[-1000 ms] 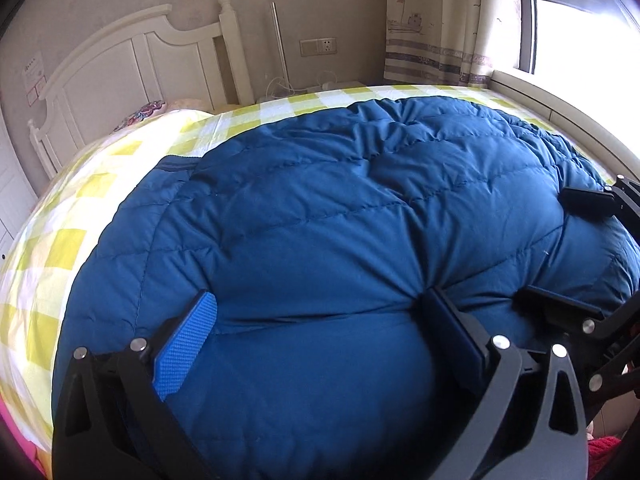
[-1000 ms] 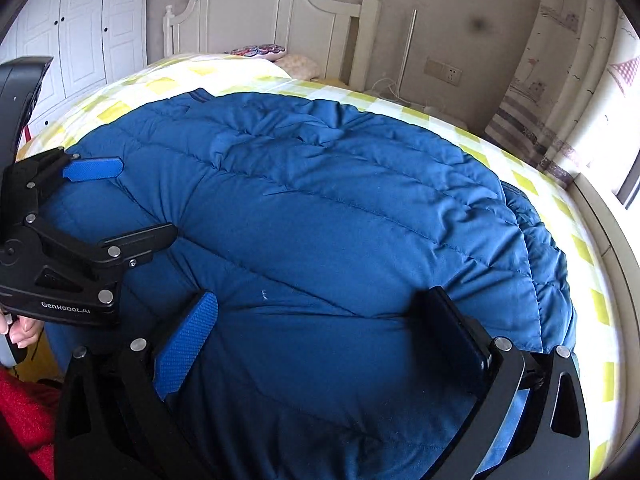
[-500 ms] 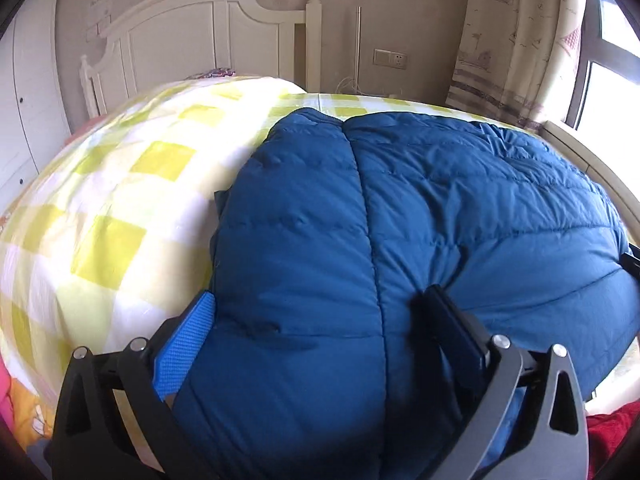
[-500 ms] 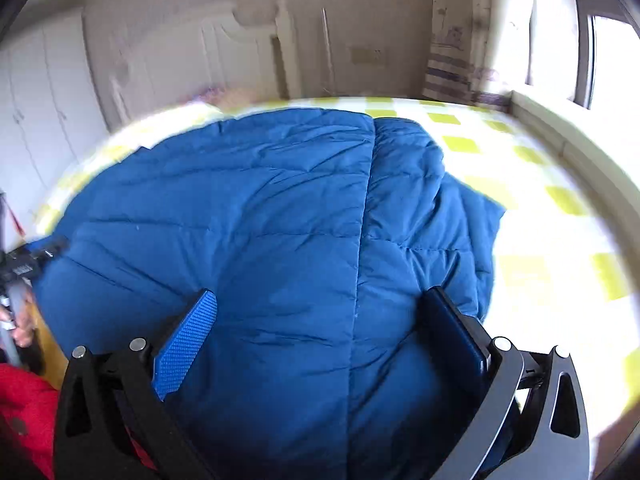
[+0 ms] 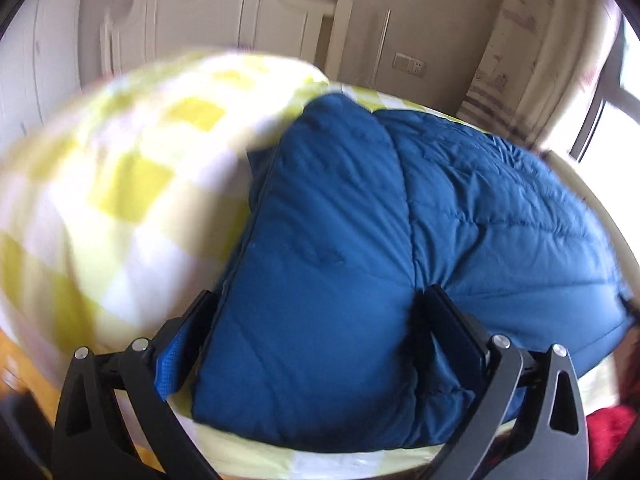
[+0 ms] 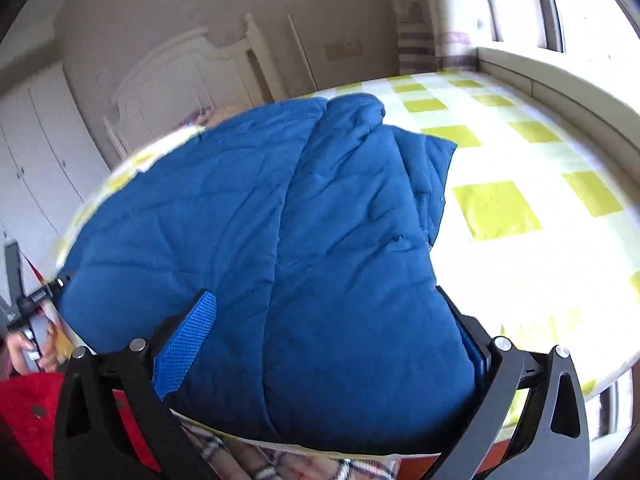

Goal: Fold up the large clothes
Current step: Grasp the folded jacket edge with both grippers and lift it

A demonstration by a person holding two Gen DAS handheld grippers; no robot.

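The folded blue down coat (image 5: pixel 360 248) lies on the bed (image 6: pixel 520 208), filling each frame's centre, its near edge between the spread jaws of the left gripper (image 5: pixel 316 336) and right gripper (image 6: pixel 328 336), neither pinching.

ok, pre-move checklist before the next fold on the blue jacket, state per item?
1. Jacket lying on the checked bedsheet: ok.
2. Left gripper straddling the near left corner, jaws open: ok.
3. Right gripper straddling the near right corner, jaws open: ok.
4. Fabric pinched by either gripper: not ok.
5. Bare sheet to the jacket's right for folding room: ok.
6. Sleeves tucked inside: cannot tell.
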